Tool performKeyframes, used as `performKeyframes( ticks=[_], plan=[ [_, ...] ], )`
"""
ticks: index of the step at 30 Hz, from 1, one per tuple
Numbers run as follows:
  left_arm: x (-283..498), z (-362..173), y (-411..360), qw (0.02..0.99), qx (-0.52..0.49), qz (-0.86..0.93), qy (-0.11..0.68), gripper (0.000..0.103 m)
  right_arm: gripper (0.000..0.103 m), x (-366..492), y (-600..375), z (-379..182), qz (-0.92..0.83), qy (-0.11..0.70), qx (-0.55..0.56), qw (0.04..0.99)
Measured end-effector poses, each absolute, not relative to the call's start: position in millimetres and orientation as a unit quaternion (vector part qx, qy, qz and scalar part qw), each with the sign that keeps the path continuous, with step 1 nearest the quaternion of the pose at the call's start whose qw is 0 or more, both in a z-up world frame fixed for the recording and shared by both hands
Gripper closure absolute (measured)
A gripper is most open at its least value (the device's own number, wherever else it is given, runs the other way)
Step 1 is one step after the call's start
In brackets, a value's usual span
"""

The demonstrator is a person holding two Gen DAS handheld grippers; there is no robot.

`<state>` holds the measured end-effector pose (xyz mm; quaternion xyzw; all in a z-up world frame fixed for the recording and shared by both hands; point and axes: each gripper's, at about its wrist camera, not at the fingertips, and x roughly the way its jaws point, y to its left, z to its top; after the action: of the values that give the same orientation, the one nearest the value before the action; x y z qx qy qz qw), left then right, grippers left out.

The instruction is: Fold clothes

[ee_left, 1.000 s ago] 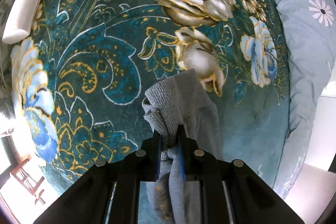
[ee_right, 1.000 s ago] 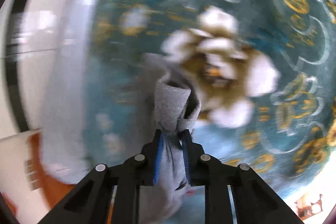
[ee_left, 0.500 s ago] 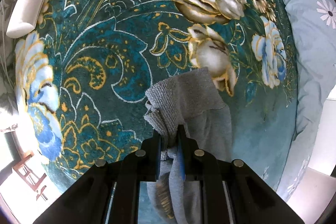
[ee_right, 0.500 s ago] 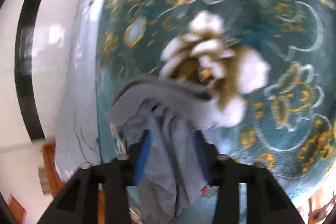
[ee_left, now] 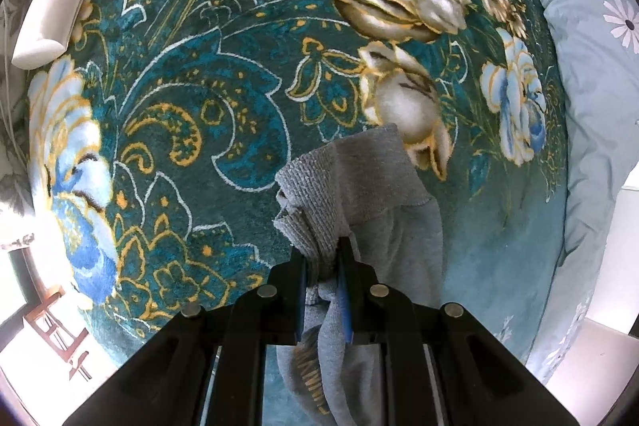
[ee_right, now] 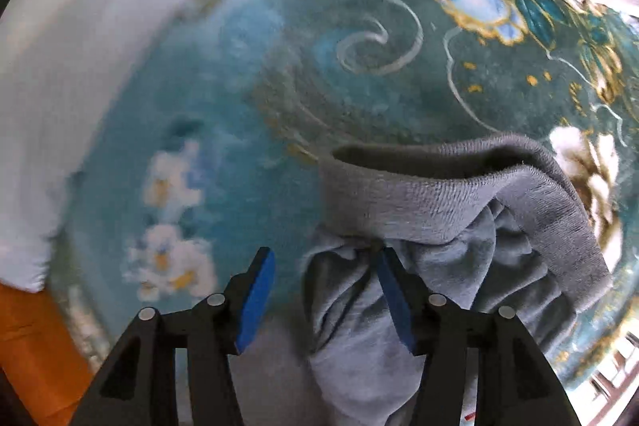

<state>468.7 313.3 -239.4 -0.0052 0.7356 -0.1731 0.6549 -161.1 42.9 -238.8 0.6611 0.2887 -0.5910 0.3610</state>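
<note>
Grey garment hanging over the teal flowered blanket, pinched on one side and let go on the other.

The right wrist view is smeared at its left edge, and the lower part of the grey garment (ee_left: 371, 202) drops out of sight behind both tools. The left gripper (ee_left: 324, 258) points down over the blanket (ee_left: 191, 114), clamped tight on a bunched ribbed edge. The right gripper (ee_right: 325, 268) has its blue fingers (ee_right: 257, 296) spread wide, the cloth merely draped against one.
</note>
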Motion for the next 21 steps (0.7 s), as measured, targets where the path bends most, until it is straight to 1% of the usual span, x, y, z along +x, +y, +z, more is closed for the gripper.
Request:
performKeyframes(
  ticks=[1,2,3,4,5,6,8,9,10,12,14,18,19,21],
  plan=[
    [469,-239,313,0.654,-0.005,-0.174,0.736,0.089,0.084,-165,45,-244,-0.592,0.293,0.665,0.348],
    [470,-239,313,0.653,-0.006,-0.176,0.737,0.089,0.098,-171,49,-246,-0.586,0.287,0.674,0.347],
    [471,-239,313,0.651,-0.007,-0.178,0.738,0.089,0.101,-177,53,-247,-0.577,0.277,0.685,0.348],
    [471,-239,314,0.650,-0.011,-0.180,0.738,0.089,0.101,-185,59,-244,-0.565,0.251,0.699,0.359],
    [472,-239,315,0.648,-0.016,-0.183,0.739,0.089,0.101,-195,66,-235,-0.549,0.205,0.714,0.384],
    [474,-239,317,0.646,-0.022,-0.186,0.740,0.089,0.101,-206,75,-221,-0.530,0.142,0.724,0.419],
    [475,-240,320,0.644,-0.024,-0.186,0.741,0.089,0.101,-235,104,-177,-0.508,0.025,0.698,0.503],
    [476,-243,321,0.644,-0.019,-0.184,0.742,0.089,0.101,-249,121,-159,-0.508,-0.009,0.677,0.533],
    [476,-245,323,0.644,-0.016,-0.181,0.743,0.089,0.101,-262,138,-151,-0.513,-0.024,0.667,0.540],
    [476,-248,328,0.644,-0.017,-0.172,0.745,0.089,0.101,-280,166,-155,-0.543,-0.017,0.669,0.508],
    [475,-250,332,0.642,-0.029,-0.163,0.749,0.089,0.101,-292,187,-170,-0.567,0.027,0.676,0.470],
    [475,-247,330,0.643,-0.018,-0.165,0.748,0.089,0.101,-310,227,-237,-0.573,0.086,0.722,0.378],
    [476,-246,329,0.642,-0.018,-0.167,0.748,0.089,0.100,-313,238,-249,-0.568,0.080,0.733,0.365],
    [478,-243,326,0.643,-0.017,-0.173,0.746,0.089,0.098,-318,255,-248,-0.579,0.061,0.726,0.366]
  ],
)
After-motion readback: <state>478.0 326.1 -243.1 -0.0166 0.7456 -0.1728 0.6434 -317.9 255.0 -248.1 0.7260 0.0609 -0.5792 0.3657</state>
